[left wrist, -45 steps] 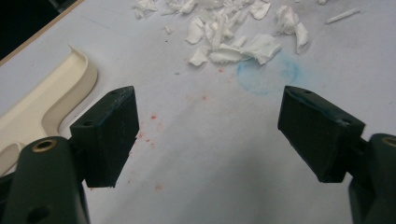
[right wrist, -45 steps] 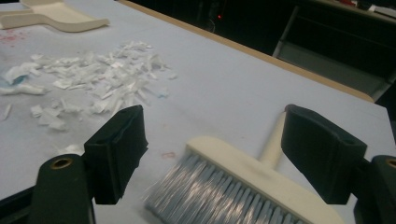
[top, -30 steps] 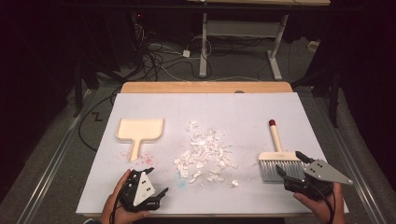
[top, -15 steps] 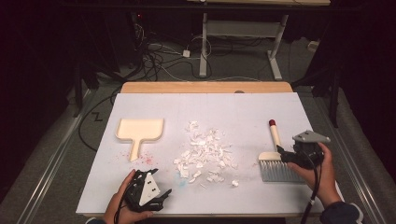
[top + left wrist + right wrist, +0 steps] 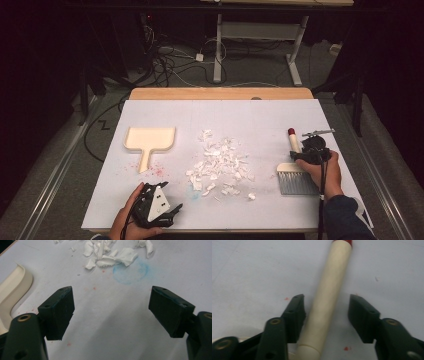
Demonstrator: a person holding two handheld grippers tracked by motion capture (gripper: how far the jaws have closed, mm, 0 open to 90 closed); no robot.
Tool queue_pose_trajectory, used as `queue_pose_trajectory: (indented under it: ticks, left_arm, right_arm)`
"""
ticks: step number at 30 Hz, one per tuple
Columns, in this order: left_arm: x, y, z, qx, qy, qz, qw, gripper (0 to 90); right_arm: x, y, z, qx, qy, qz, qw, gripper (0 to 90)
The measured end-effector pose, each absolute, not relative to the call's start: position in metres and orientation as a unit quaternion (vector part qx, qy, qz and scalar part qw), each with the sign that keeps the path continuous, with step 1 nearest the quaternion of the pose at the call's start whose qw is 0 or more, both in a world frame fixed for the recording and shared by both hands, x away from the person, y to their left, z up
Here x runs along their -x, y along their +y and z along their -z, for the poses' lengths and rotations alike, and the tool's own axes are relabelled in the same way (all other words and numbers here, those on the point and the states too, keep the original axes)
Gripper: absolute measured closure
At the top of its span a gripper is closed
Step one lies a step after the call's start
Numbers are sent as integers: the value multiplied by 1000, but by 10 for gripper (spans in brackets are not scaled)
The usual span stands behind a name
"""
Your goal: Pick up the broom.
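Observation:
A hand brush (image 5: pixel 296 176) with a cream handle (image 5: pixel 325 297), red tip and grey bristles lies at the table's right. My right gripper (image 5: pixel 302 156) (image 5: pixel 326 312) hangs over that handle, open, one jaw on each side and not pressing it. A pile of white paper scraps (image 5: pixel 220 165) (image 5: pixel 110 252) sits mid-table. The cream dustpan (image 5: pixel 149 140) (image 5: pixel 11 290) lies at the left. My left gripper (image 5: pixel 172 212) (image 5: pixel 111 312) rests near the front edge, open and empty, pointing toward the scraps.
The white board (image 5: pixel 225 117) covers the wooden table (image 5: pixel 215 93). Faint red specks and a blue smudge (image 5: pixel 130 272) mark the board near the scraps. Cables and a desk frame (image 5: pixel 260 35) lie on the floor beyond.
My right gripper has moved forward from the front right corner to over the brush handle, turning to straddle it. The left gripper has barely shifted.

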State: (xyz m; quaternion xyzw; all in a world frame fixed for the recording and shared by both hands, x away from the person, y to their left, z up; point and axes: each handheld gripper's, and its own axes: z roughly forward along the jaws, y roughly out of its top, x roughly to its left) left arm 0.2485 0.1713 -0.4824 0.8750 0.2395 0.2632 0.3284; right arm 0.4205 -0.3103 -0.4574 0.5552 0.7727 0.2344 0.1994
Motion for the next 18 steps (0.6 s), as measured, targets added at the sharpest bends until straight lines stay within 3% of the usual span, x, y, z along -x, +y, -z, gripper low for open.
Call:
queue_pose_trajectory:
  ticks: [2,3,18]
  left_arm:
    - [-249,171,483,-876,239,-263,328,197]
    - [-249,170,482,-876,238,-263,328,197]
    - [-250,168,482,-876,237,-260,329,203]
  right_arm:
    - [-420,-303,458,-546,777,-242,198,667]
    - [-420,-302,459,-544,778,-246,198,677]
    - [-414,-305,455,-526,773,-282,215,716]
